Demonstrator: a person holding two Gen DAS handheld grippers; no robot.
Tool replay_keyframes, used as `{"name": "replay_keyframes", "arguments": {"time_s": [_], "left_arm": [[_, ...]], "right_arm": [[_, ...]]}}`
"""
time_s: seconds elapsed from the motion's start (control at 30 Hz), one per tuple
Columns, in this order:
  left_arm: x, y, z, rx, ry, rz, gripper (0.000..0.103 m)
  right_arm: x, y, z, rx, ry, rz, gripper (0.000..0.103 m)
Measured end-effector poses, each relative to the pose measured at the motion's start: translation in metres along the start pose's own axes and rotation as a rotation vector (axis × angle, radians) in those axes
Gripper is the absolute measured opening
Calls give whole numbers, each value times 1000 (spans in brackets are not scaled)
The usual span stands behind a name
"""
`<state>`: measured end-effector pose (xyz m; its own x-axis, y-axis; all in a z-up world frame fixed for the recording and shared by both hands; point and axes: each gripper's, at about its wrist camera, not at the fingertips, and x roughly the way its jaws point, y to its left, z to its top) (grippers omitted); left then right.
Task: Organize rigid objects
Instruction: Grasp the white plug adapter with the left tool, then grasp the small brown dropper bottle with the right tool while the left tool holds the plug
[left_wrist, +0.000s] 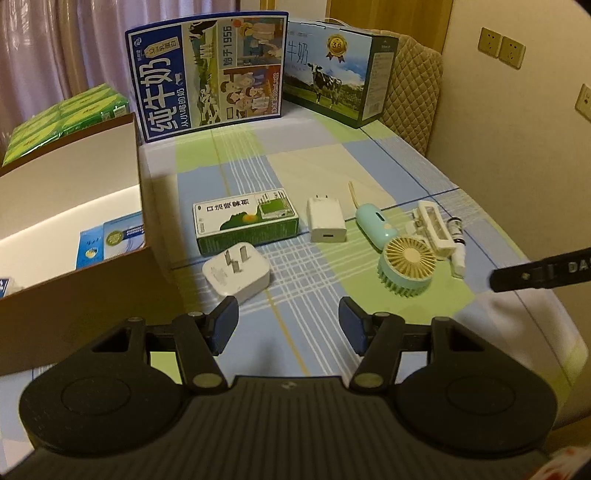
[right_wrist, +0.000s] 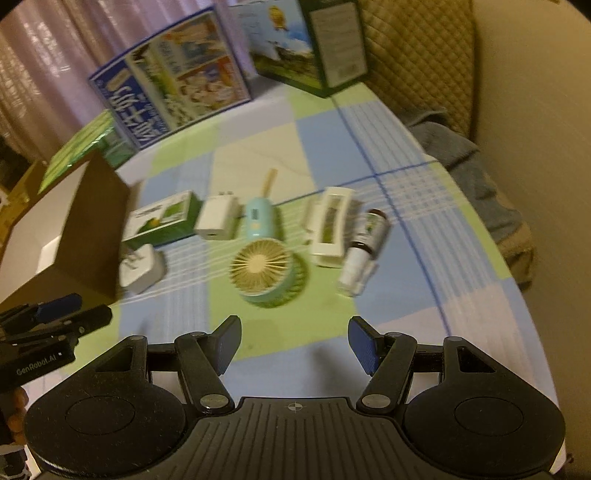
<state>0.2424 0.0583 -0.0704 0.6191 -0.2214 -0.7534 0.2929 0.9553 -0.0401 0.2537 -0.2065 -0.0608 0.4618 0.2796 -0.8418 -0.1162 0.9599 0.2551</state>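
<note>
Here, both your claws hover empty, jaws apart, above the checked bed.
Left claw (left_wrist: 288, 325) nears the white plug (left_wrist: 236, 275); right claw (right_wrist: 294, 345) faces the green fan (right_wrist: 267, 271), cardboard box (left_wrist: 74, 229) left.

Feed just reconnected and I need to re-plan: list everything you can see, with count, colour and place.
Cardboard box: 1, brown, open, left.
Green-white carton: 1, lying centre.
Square plug: 1, white, prongs up, in front of carton.
Charger: 1, white, right of carton.
Handheld fan: 1, teal, cream face, right of charger.
White frame: 1, right of fan.
Small bottle: 1, dark, white cap, beside frame.
Milk cases: 2, blue and green, far end.
Green packs: several, behind box.
Left gripper: open.
Right gripper: open.
</note>
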Motion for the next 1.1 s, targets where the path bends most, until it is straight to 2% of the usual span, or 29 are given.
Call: {"name": "replay_keyframes", "arguments": {"time_s": [0.23, 0.4, 0.6, 0.87, 1.1], "left_arm": [[34, 5, 7, -24, -19, 50, 56], [55, 5, 13, -40, -12, 108, 43], [75, 9, 17, -89, -4, 180, 41], [92, 12, 26, -124, 6, 221, 36], [97, 12, 28, -127, 0, 251, 17]], "right_arm": [[12, -24, 5, 50, 24, -42, 61], [21, -36, 10, 75, 34, -69, 61], [29, -49, 14, 98, 44, -101, 61], [39, -59, 16, 116, 66, -121, 61], [42, -62, 17, 117, 71, -126, 61]]}}
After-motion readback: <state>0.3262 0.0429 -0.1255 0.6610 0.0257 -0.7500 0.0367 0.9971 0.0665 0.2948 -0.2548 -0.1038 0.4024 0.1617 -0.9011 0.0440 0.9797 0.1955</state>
